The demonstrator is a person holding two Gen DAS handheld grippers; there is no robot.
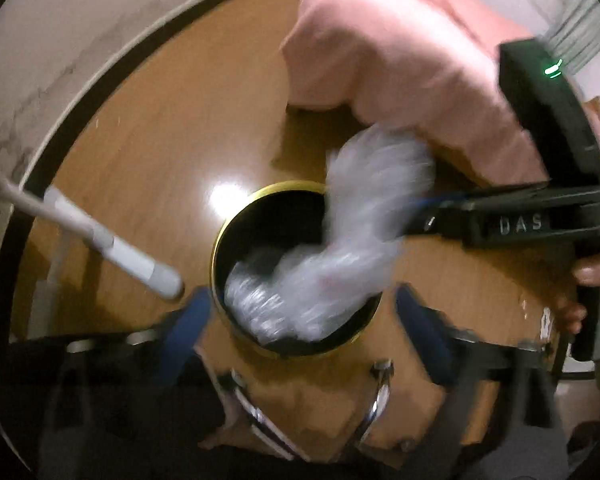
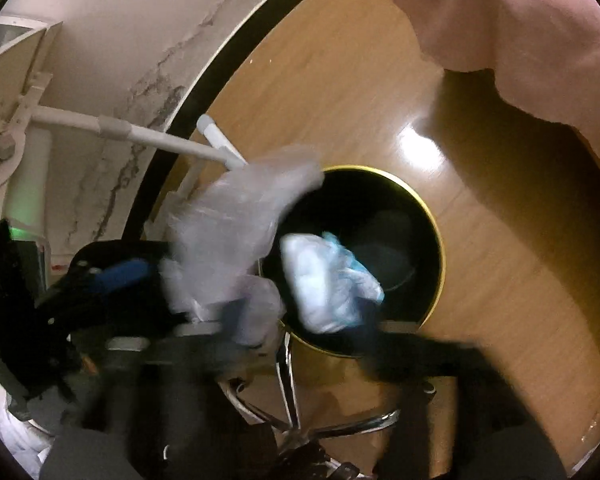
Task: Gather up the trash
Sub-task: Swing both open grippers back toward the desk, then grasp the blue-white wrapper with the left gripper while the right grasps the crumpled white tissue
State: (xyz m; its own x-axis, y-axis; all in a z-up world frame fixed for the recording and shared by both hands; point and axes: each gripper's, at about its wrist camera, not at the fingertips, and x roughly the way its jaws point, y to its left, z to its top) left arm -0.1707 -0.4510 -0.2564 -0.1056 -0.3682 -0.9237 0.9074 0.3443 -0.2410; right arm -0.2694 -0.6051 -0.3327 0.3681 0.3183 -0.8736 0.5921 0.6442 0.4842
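Trash is dropping into the round bin (image 1: 260, 216) sunk in the wooden bench (image 1: 140, 152), directly ahead of and below both claws. Your left claw (image 1: 304, 312) stands wide open with nothing pressed between its blue fingers (image 1: 184, 320); the crumpled clear plastic (image 1: 340, 248) hangs blurred just beyond them, partly inside the bin's gold rim, so you appear to have let go above the hole so it falls in. Your right claw (image 2: 300, 320) also looks open and grips nothing; a white-and-blue wad (image 2: 328, 284) sits loose between its blurred fingers, over the bin's mouth. Further out, a pink cloth (image 1: 400, 60) lies on the bench beyond the bin, and a white tube (image 1: 112, 240) angles in from the left.

The right wrist view shows both pieces at once, the plastic (image 2: 240, 220) beside your left claw (image 2: 148, 280) and the wad nearer. The left view shows only the plastic, with your right claw (image 1: 452, 216) reaching in from the right.
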